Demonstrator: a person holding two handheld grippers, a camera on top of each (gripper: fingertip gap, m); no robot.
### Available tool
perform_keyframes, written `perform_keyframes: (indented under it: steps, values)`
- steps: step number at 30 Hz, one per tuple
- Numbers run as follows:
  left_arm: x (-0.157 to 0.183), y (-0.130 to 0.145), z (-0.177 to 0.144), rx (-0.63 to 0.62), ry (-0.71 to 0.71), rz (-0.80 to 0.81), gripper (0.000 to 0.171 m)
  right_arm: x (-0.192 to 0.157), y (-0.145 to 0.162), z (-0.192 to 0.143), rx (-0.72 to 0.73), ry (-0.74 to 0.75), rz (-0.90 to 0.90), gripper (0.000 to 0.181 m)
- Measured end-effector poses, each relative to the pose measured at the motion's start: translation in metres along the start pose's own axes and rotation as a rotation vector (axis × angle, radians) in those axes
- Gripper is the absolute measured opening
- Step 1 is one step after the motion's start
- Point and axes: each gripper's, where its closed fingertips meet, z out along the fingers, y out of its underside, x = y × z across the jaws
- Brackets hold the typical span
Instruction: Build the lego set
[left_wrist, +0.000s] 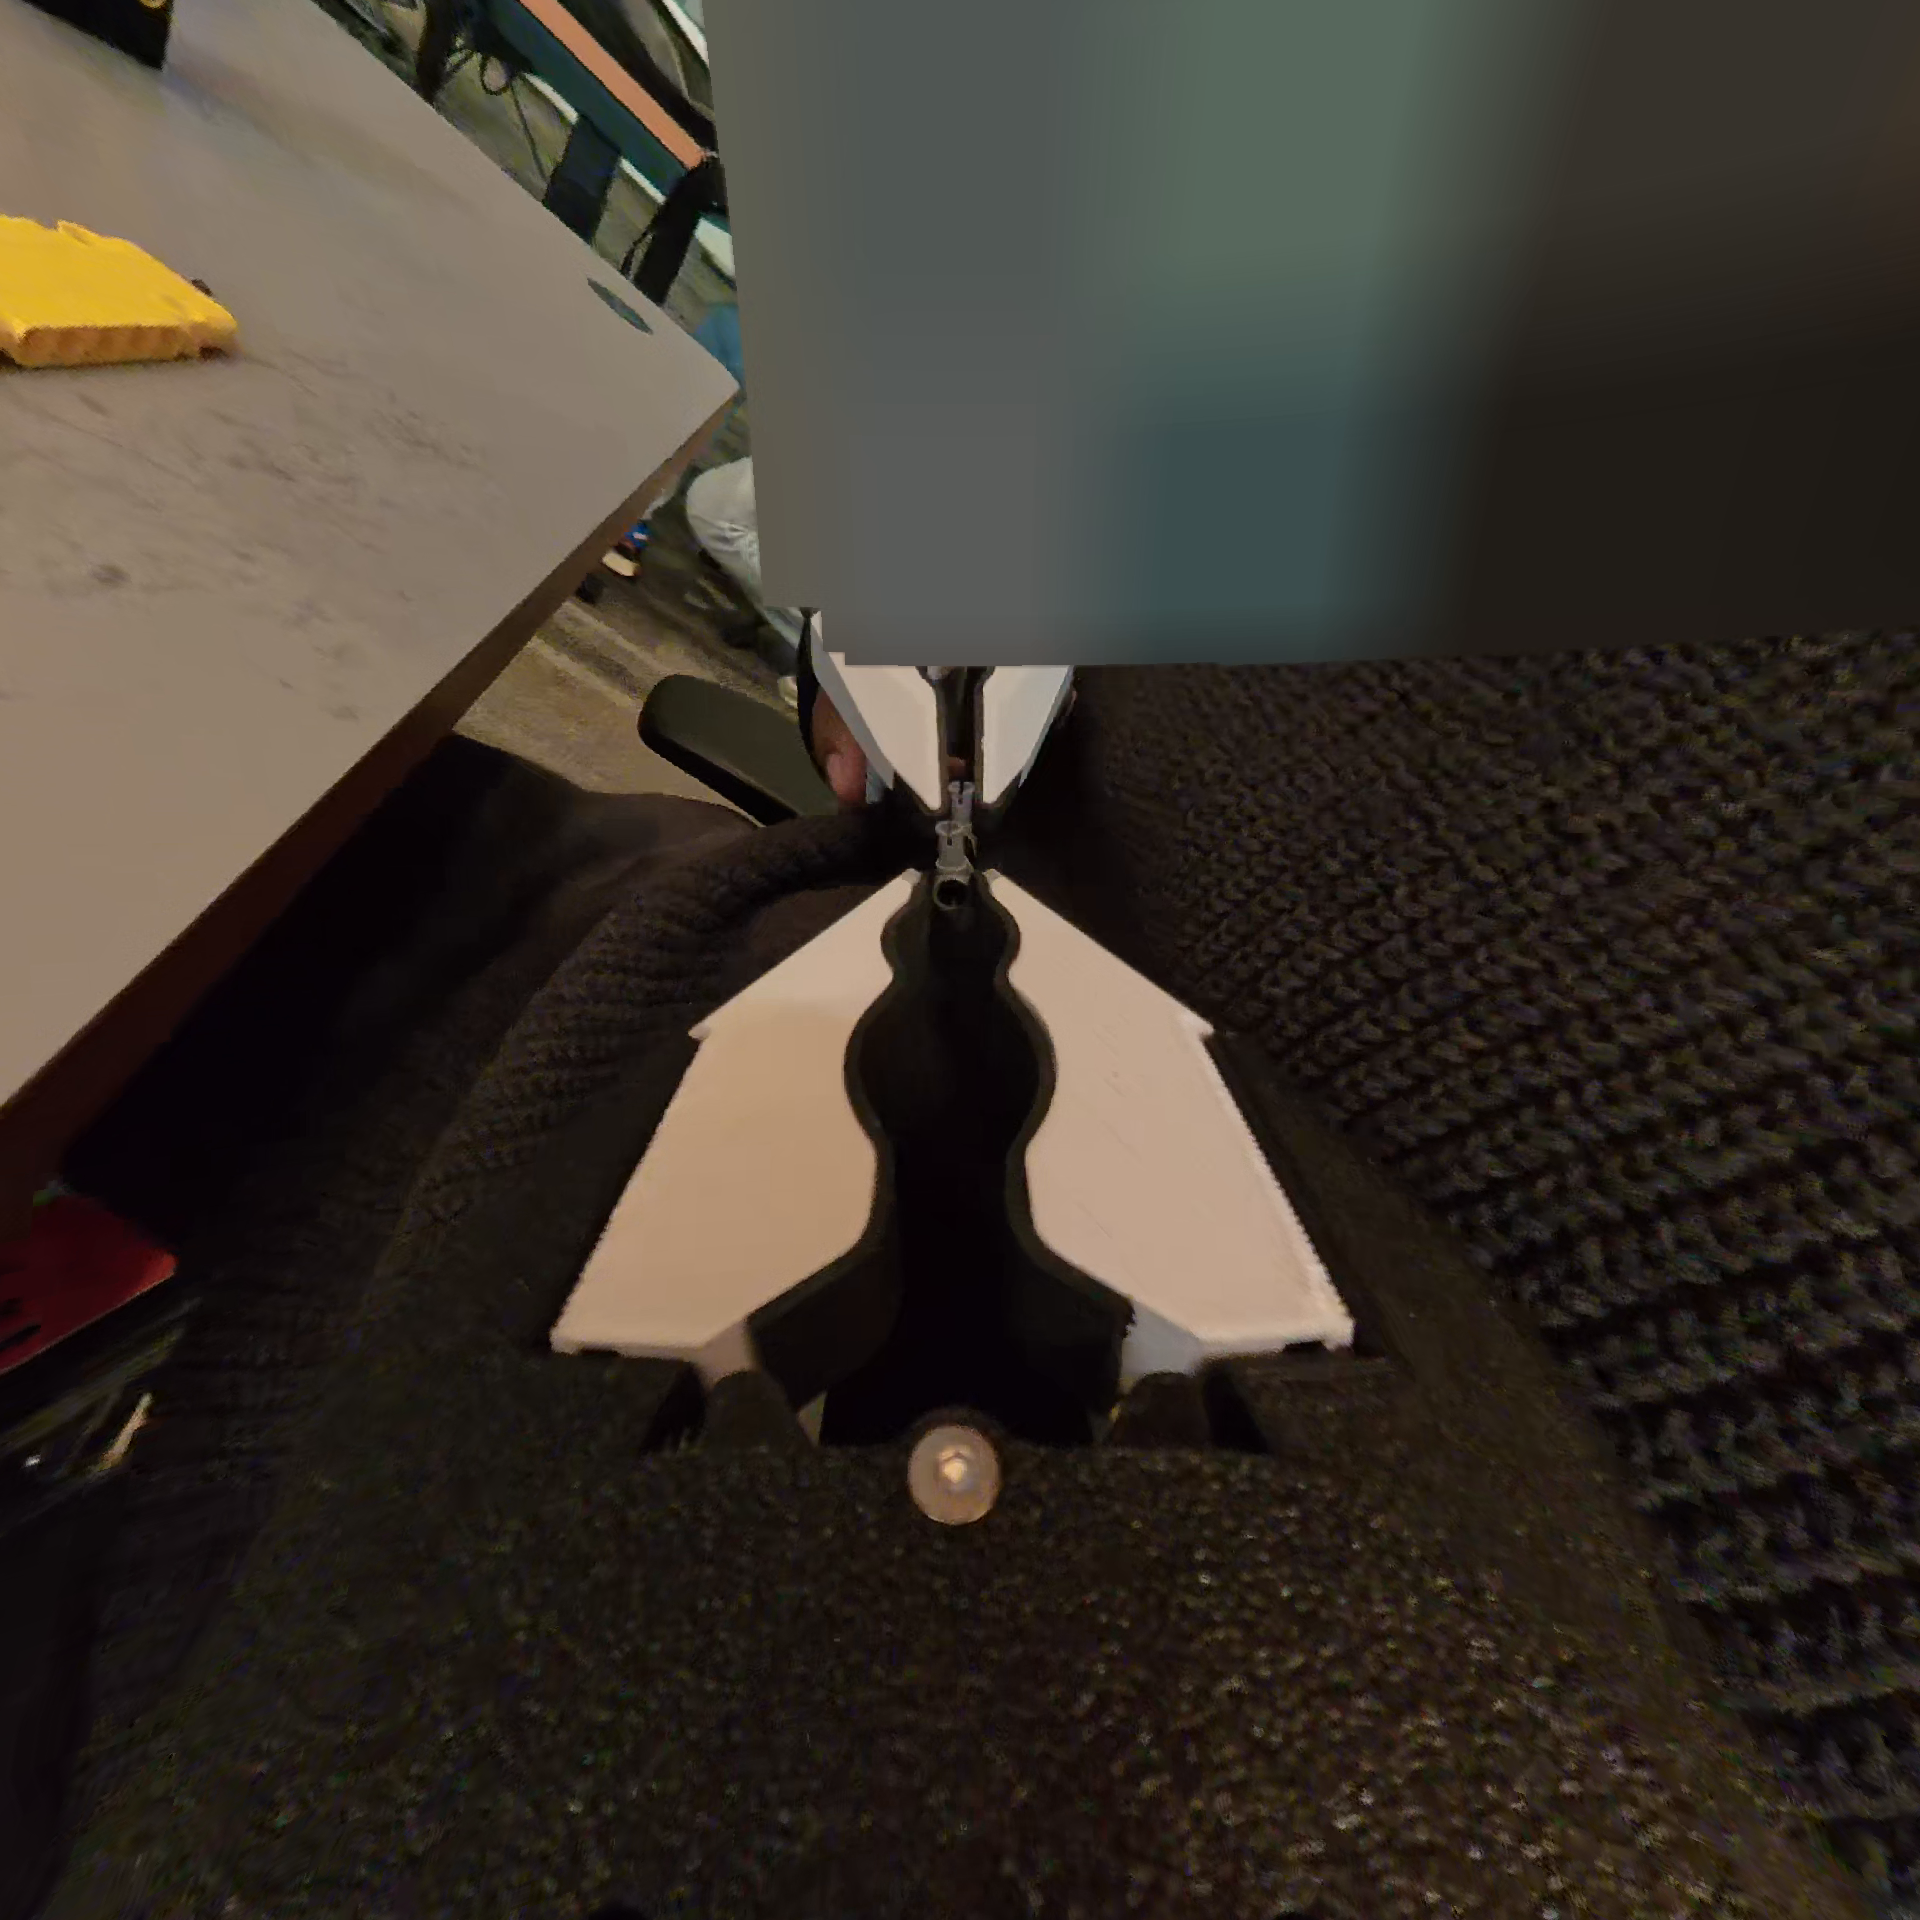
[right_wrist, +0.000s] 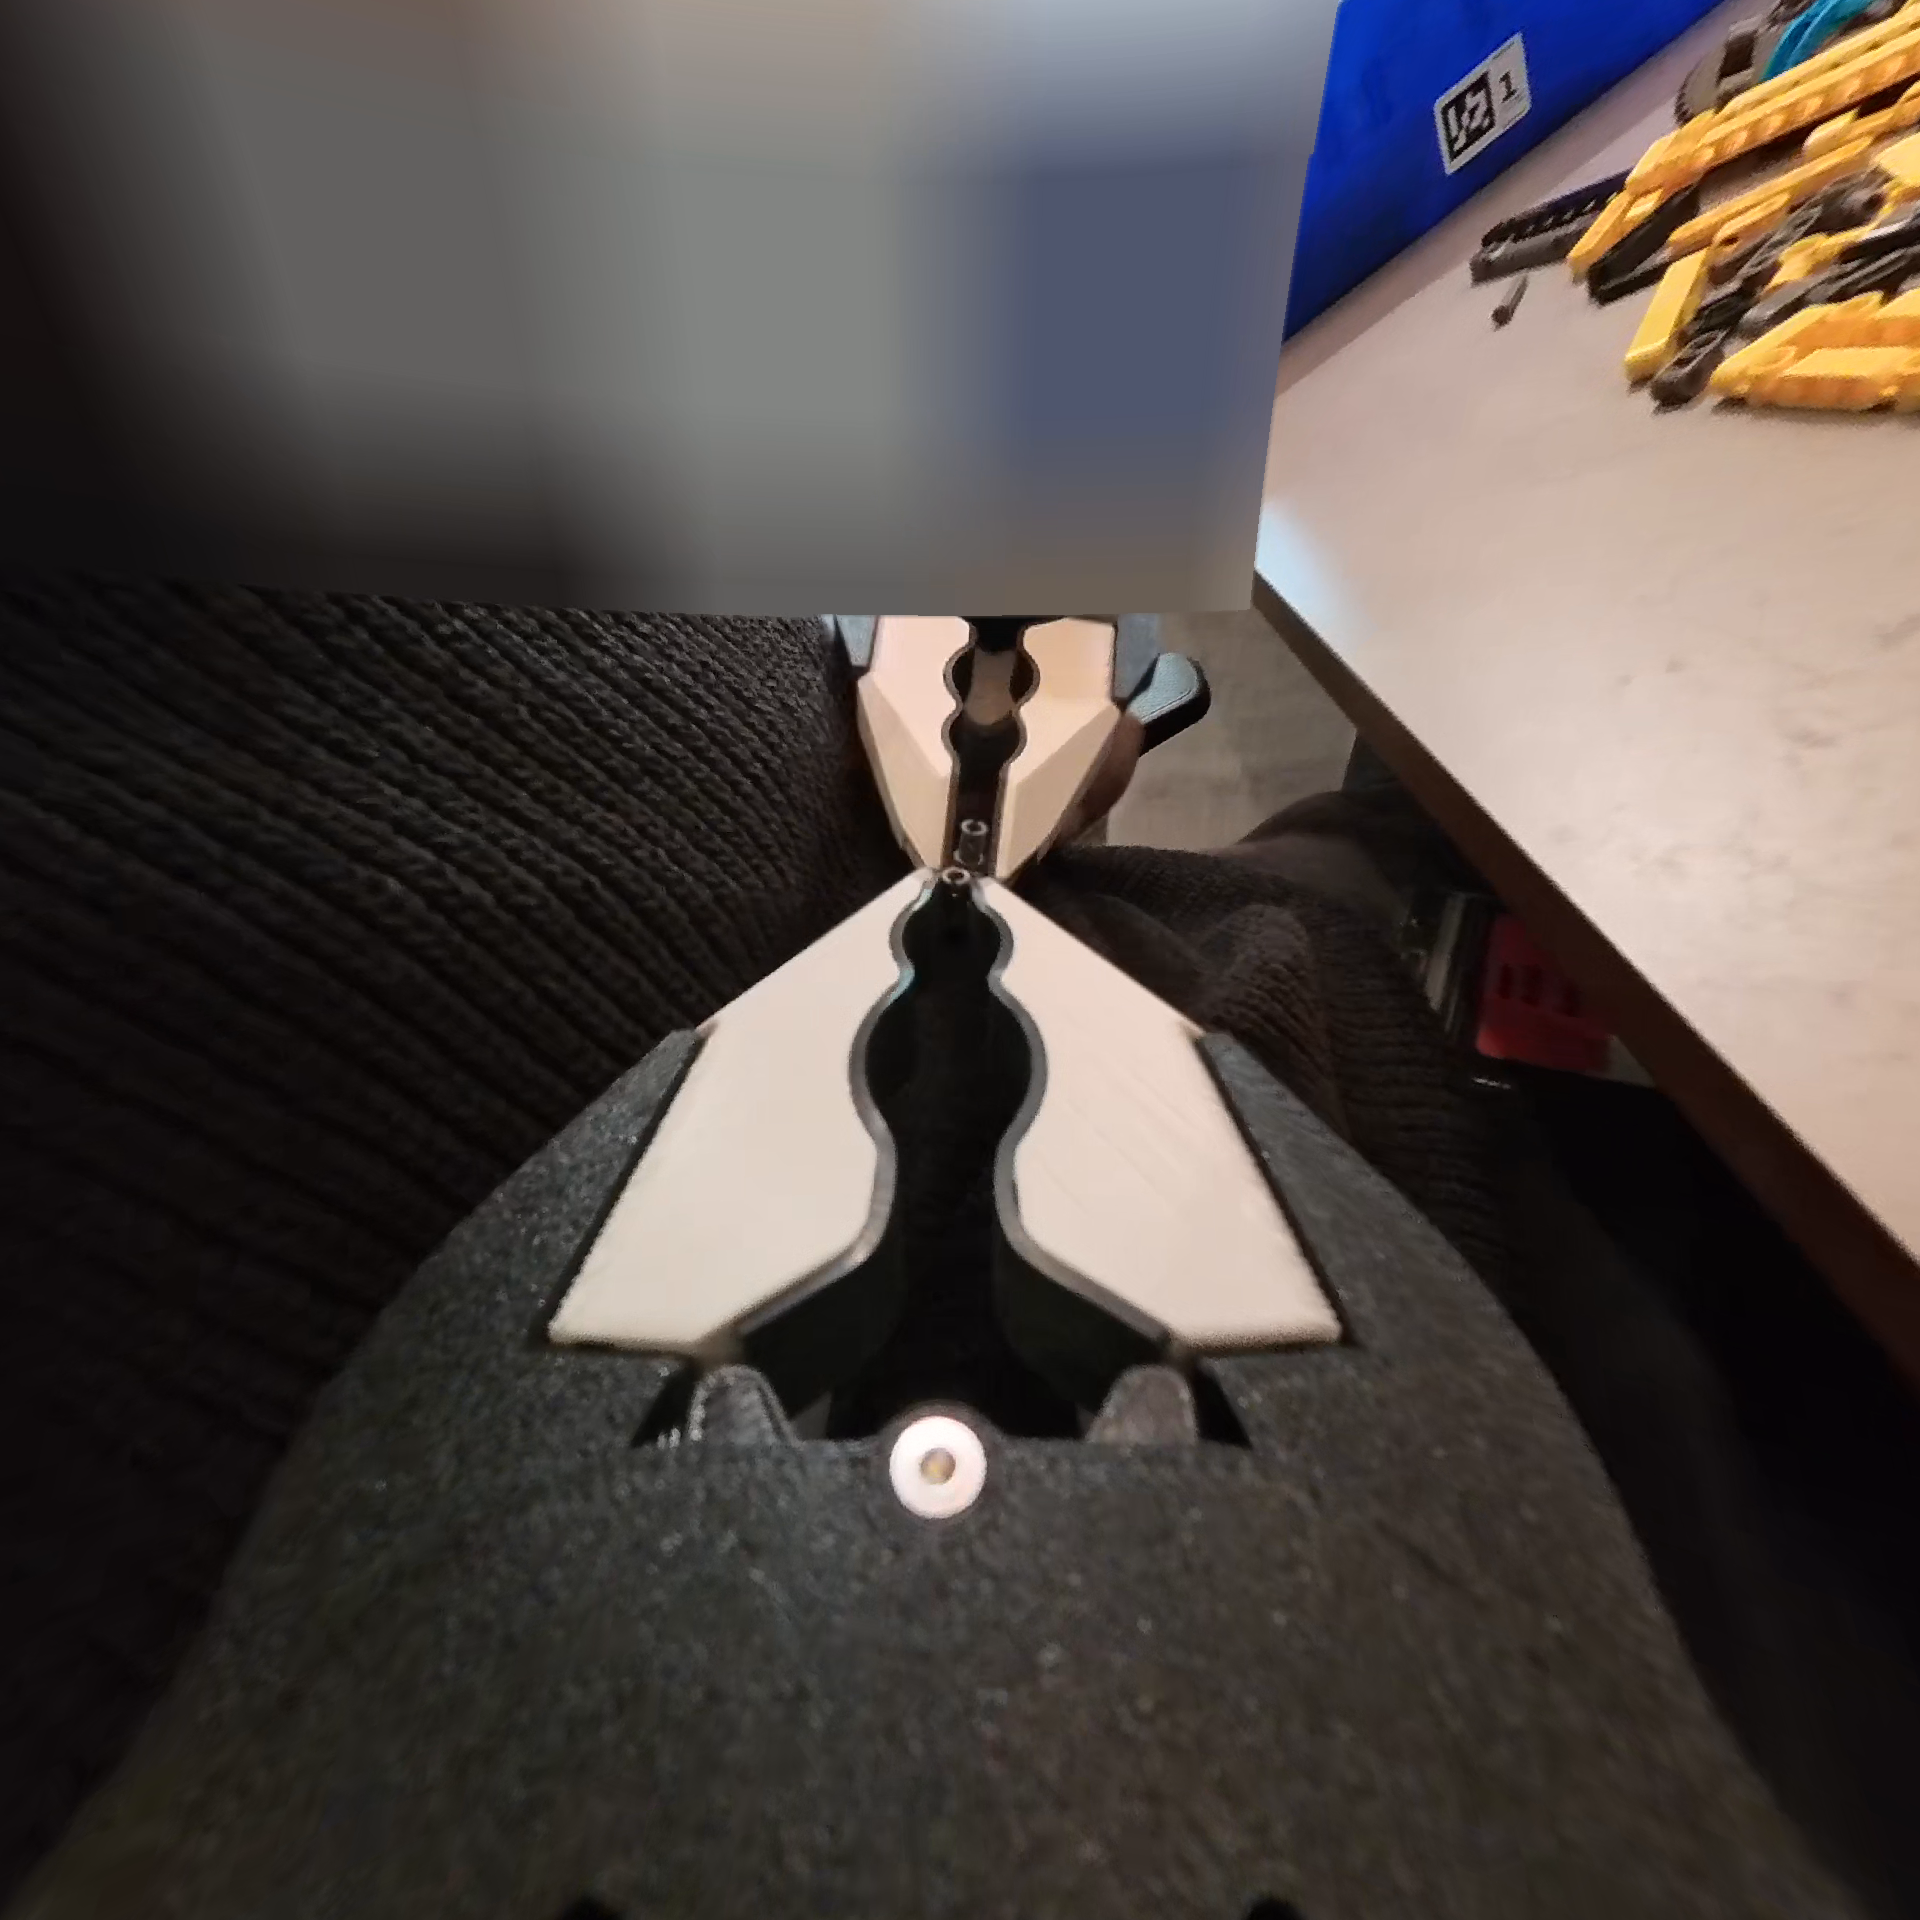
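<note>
1. The left tongs (left_wrist: 951, 883) are clamped together on a small grey pin (left_wrist: 951, 868), over a black knitted garment (left_wrist: 1455, 987).
2. Tip to tip with them, the right tongs (right_wrist: 951, 881) pinch a small dark connector piece (right_wrist: 954, 881).
3. Beyond, on the worktop (right_wrist: 1558, 623), lies a heap of yellow and black building pieces (right_wrist: 1787, 260); they are too jumbled to count.
4. One blue bin (right_wrist: 1455, 156) there bears a white label.
</note>
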Motion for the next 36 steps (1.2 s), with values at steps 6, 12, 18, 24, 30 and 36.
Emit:
perform_keyframes:
  steps: [6, 12, 18, 24, 30, 36]
  values:
    - [0.0, -0.006, 0.006, 0.005, 0.025, -0.001, 0.008, 0.0, -0.002, 0.002, -0.016, 0.045, -0.095, 0.005]
    - [0.002, -0.005, 0.007, -0.004, 0.009, 0.045, 0.005, -0.001, -0.003, 0.002, -0.013, 0.063, -0.135, 0.005]
    - [0.002, -0.006, 0.006, -0.008, -0.029, 0.131, 0.006, -0.001, -0.004, 0.002, 0.003, 0.045, -0.119, 0.005]
    - [-0.003, -0.011, 0.005, 0.018, -0.035, 0.107, 0.01, 0.002, -0.009, -0.001, 0.021, 0.079, -0.161, 0.005]
    - [-0.005, -0.012, 0.004, 0.024, -0.052, 0.124, 0.003, 0.005, -0.015, -0.008, 0.055, 0.108, -0.185, 0.005]
    - [-0.005, -0.013, 0.005, 0.036, -0.047, 0.119, 0.008, 0.006, -0.014, -0.007, 0.04, 0.123, -0.22, 0.005]
